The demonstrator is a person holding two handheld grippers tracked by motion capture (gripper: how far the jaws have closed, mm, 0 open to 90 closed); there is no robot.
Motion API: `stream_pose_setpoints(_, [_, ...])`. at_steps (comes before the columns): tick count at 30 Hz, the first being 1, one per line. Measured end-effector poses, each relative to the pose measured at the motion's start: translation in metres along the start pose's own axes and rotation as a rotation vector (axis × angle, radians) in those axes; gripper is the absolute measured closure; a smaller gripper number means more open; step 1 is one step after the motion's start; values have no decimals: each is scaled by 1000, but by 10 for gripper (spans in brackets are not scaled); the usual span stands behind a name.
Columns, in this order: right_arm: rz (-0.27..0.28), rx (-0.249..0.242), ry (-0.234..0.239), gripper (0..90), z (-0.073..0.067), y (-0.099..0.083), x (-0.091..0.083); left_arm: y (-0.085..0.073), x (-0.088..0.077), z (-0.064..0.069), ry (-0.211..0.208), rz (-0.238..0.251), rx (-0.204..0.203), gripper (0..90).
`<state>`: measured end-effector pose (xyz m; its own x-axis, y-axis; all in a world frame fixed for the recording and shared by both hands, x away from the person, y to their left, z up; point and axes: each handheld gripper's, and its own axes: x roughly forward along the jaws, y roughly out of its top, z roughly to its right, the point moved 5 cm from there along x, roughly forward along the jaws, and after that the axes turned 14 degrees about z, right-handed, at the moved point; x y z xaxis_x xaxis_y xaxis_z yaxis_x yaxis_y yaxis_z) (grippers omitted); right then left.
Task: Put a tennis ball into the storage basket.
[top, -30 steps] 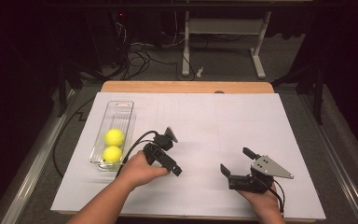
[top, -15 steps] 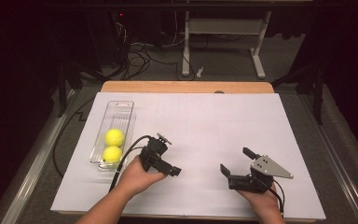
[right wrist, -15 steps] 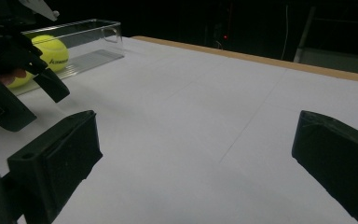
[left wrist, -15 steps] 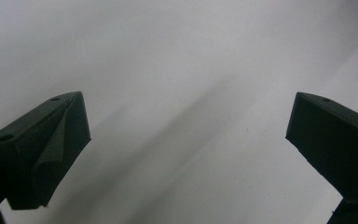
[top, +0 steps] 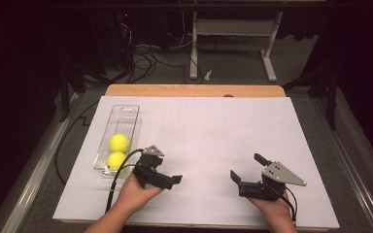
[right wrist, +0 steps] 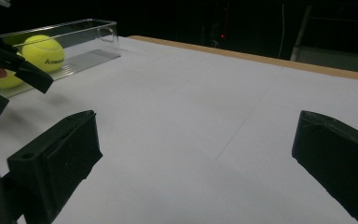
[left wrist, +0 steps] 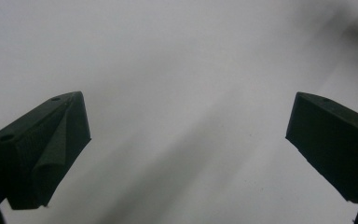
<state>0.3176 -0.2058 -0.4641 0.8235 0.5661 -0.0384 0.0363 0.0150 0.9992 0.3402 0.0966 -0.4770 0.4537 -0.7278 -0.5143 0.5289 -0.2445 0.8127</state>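
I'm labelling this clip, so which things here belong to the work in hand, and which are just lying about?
In the work:
- clear plastic tray
- two yellow tennis balls in it
- left gripper, jaws open
- right gripper, jaws open

Lying about:
- white paper sheet over the wooden table
- cables on the floor
- white metal stand

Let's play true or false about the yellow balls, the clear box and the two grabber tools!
1. Two yellow balls sit inside the clear box. True.
2. The left gripper is squeezing a ball. False: its jaws stand wide apart over bare white paper, holding nothing.
3. The right gripper is open. True.
4. The clear box is on the right side of the table. False: it lies near the left edge of the paper.
5. The balls fill the far end of the box. False: they sit at the end nearest the person, and the far end is bare.
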Motion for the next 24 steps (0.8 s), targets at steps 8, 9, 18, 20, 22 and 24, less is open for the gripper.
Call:
stream_pose_setpoints(8, [7,7,-26,16,5,2,-3,0,-10,1,-25,137,19,10])
stream_pose_setpoints(9, [10,6,-31,16,7,2,-4,0,-11,0,-23,152,18,10])
stream_pose_setpoints(18, [29,14,-50,15,9,7,-11,1,-20,1,-80,252,44,6])
stream_pose_setpoints(20, [34,7,-51,15,9,8,-11,0,-22,0,-66,258,58,7])
stream_pose_setpoints(22, [30,6,-50,15,8,8,-11,-1,-23,-2,-60,263,50,6])
stream_pose_setpoints(24, [29,5,-52,15,7,8,-10,-1,-23,-2,-56,266,55,2])
